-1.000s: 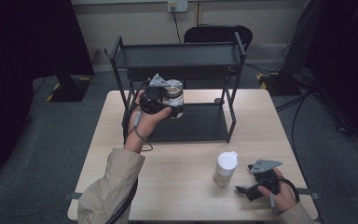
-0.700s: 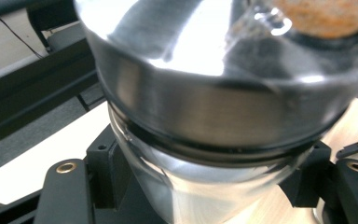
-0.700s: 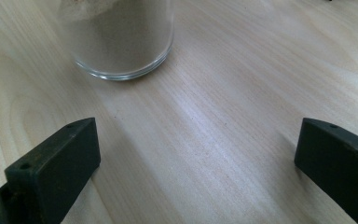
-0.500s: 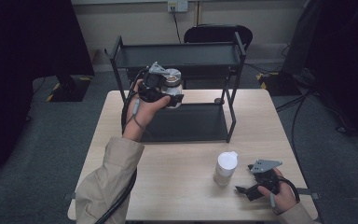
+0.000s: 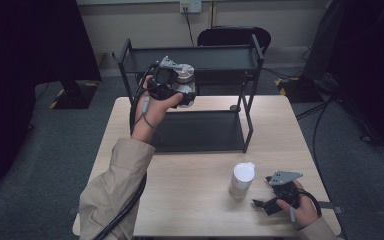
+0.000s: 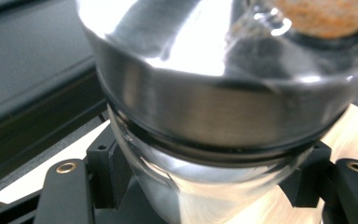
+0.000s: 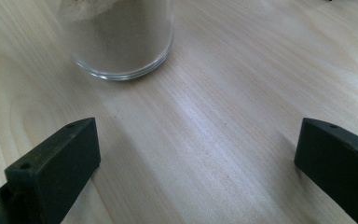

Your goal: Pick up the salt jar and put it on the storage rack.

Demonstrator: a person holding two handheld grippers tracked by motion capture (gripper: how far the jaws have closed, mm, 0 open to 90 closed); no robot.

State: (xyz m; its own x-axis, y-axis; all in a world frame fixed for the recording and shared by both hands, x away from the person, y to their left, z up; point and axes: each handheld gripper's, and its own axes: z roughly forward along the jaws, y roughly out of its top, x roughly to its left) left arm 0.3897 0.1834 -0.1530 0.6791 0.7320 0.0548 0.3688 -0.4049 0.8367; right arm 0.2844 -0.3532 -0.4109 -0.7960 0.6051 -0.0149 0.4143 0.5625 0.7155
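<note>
While left tongs grip steel-lidded jar by rack, right tongs wide apart

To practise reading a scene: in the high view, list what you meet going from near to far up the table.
Right gripper → white-lidded jar → lower shelf of the black rack → left gripper holding a metal-lidded glass jar → rack's top shelf → chair.

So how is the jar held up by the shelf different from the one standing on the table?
The metal-lidded jar is in the air at the rack's top shelf, clamped in the left gripper; the white-lidded jar stands free on the table, in front of the open right gripper. The first has a wide silvery lid, the second a white cap. Both have clear glass bodies.
</note>
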